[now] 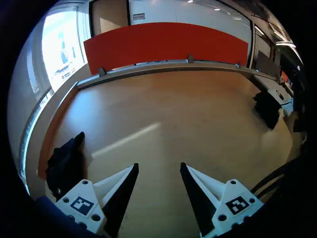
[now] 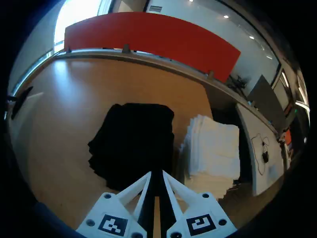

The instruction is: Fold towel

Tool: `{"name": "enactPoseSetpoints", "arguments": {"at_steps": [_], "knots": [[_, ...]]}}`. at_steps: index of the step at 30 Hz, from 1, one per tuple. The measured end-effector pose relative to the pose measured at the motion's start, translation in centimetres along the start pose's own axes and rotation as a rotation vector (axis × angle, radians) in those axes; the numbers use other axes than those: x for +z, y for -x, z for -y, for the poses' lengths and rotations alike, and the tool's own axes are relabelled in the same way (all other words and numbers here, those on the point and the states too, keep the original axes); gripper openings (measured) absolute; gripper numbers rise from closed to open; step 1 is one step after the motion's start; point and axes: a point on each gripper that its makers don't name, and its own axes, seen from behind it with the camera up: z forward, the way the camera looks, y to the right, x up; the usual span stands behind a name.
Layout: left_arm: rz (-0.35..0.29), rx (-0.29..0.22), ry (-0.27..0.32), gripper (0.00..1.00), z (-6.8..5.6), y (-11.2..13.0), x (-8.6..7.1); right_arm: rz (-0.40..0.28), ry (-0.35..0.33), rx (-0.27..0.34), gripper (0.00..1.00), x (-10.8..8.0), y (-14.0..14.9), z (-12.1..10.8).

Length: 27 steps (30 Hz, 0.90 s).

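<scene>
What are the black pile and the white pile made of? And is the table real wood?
The black pile looks like soft, matte cloth, probably towels: its edge shows stacked layers. The white pile looks like similar cloth, also layered. The table has a smooth, slightly shiny wood-coloured top that reflects light; real wood or laminate, I can't tell.

Ahead of your right gripper (image 2: 157,171), a towel heap (image 2: 134,142) sits on the counter (image 2: 59,119), a folded stack (image 2: 214,150) just beside it on the right; the partition (image 2: 158,35) stands behind both, along the counter's far edge.
</scene>
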Motion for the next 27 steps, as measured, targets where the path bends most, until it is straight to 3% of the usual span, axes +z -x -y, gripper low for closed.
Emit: {"name": "enactPoseSetpoints", "arguments": {"at_steps": [17,27], "knots": [[0.013,0.004,-0.024,0.77,0.8,0.8,-0.6,0.084,0.01,0.043,0.05,2.8,3.8,-0.3],[0.015,0.003,-0.033,0.77,1.0,1.1,-0.9,0.1,0.021,0.058,0.05,3.6,4.3,-0.4]]}}
